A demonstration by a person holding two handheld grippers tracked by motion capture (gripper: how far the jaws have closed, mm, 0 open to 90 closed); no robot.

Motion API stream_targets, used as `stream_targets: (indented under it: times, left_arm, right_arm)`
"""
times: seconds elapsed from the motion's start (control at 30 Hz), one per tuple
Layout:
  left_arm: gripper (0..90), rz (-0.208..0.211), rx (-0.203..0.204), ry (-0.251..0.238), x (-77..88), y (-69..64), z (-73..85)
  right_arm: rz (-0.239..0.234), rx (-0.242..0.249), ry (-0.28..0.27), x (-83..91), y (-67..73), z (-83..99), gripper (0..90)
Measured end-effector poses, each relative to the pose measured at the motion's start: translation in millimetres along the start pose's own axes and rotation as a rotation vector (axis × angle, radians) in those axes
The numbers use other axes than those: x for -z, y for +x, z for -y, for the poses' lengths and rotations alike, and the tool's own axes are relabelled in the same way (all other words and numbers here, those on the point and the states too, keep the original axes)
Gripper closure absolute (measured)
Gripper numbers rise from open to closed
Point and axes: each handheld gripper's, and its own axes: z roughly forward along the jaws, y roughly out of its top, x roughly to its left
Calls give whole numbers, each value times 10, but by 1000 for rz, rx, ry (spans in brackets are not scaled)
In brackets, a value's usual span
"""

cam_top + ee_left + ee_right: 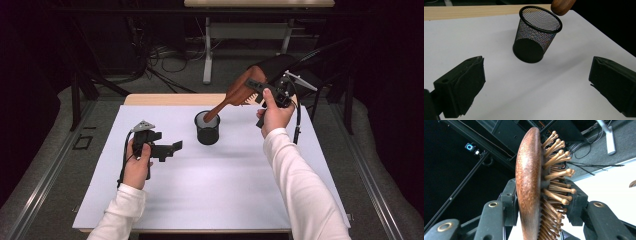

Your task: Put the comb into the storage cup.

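Mid-step: I'm putting the brush (239, 91) into the cup (207, 128), handle first. My right gripper (259, 88) is clamped across the brush head; in the right gripper view one pad sits on the wooden back and the other against the bristles (556, 176), so the grip is on a springy side and I'd call it less than rigid. The brush hangs tilted over the far right of the table (210, 200), head up and to the right, handle slanting down-left. In the high view the handle tip looks to be at the cup's mouth, but the left gripper view puts the tip (562, 5) just above and beyond the far rim, so I judge it isn't inside yet. The cup stands upright on the white sheet near the middle-far part of the table and looks empty. My left gripper (170, 149) hovers low to the cup's left, jaws wide, nothing between them, pointed at the cup but well apart from it. Next move, as I see it: bring the tip back over the opening, steepen the brush, lower until the handle bottoms out, then release. Risk: the mesh cup is light, and a slanted handle pushing on the rim could tip or slide it. The left gripper could steady the cup if needed.
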Motion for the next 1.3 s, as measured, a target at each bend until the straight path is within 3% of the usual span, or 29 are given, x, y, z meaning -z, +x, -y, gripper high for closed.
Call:
stream_targets:
  times: [0.7,1.03,1.3]
  left_arm:
    - [9,6,6,2,-5,0,4]
    - [9,6,6,-3,1,2,3]
    - [9,9,14,-13,26,13,-4]
  right_arm:
    - [64,49,-45,-54,11,34,526]
    - [76,82,-27,-160,40,119,525]
    - [81,79,-21,-247,48,179,525]
